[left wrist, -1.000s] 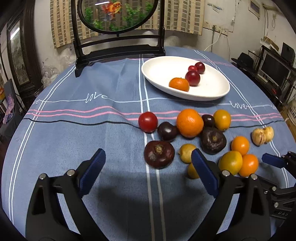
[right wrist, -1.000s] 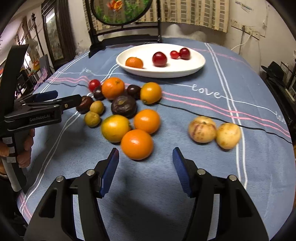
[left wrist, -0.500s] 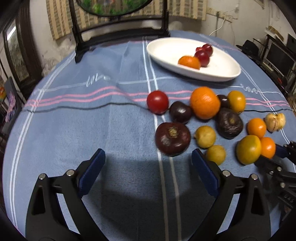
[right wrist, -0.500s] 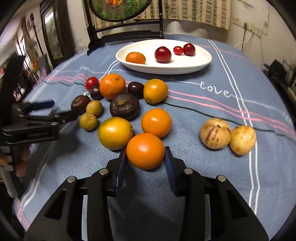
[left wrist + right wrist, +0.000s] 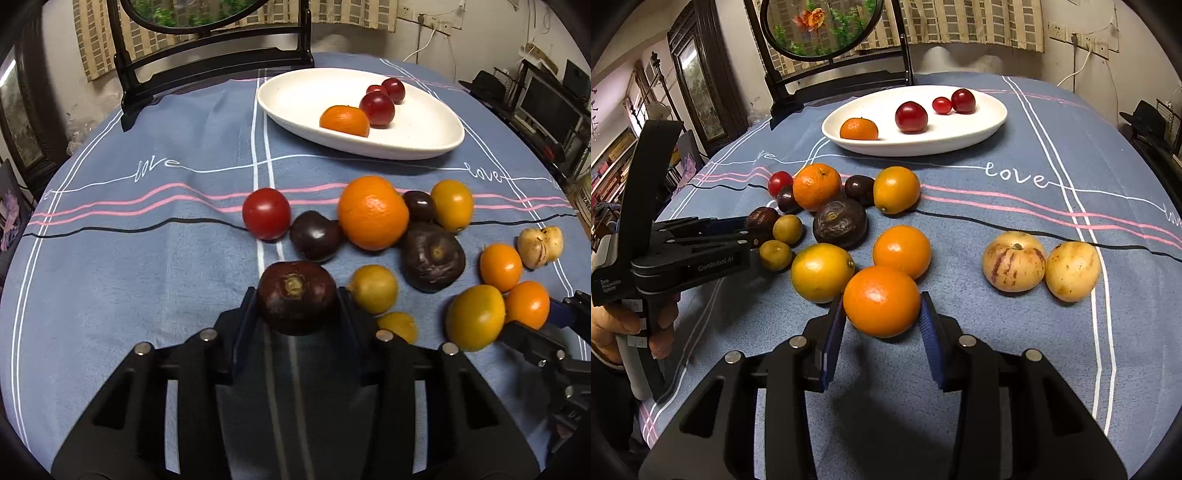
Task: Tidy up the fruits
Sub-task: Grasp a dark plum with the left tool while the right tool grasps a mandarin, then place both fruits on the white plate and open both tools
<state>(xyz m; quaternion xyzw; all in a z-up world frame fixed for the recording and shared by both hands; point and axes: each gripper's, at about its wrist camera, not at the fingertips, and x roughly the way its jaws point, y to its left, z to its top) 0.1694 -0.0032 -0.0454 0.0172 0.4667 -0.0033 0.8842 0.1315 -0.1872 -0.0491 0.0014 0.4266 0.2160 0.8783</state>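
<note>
Left wrist view puts your left gripper [image 5: 297, 308] around a dark purple fruit [image 5: 296, 301]: the jaws have just been closing, and both pads now press its sides, stem end up. It sits on the blue tablecloth [image 5: 147, 258] at the near edge of the fruit cluster, with a small yellow fruit [image 5: 373, 289] just beside it on the right and a red tomato [image 5: 266, 213] farther toward the table's far edge. Beyond the cluster, near that far edge, the white dish [image 5: 295, 99] holds a small orange and three red fruits. In the right wrist view your right gripper [image 5: 882, 321] has clamped an orange [image 5: 881, 301] between its blue pads; its jaws closed within the last second and now grip the fruit on both sides. That orange touches another orange [image 5: 902, 252] behind it and lies just beside a yellow-orange fruit [image 5: 822, 272] on its left. Two pale speckled fruits [image 5: 1014, 266] lie well apart toward the table's right edge. Your hand [image 5: 624, 326] on the left gripper's handle shows at the left.
</note>
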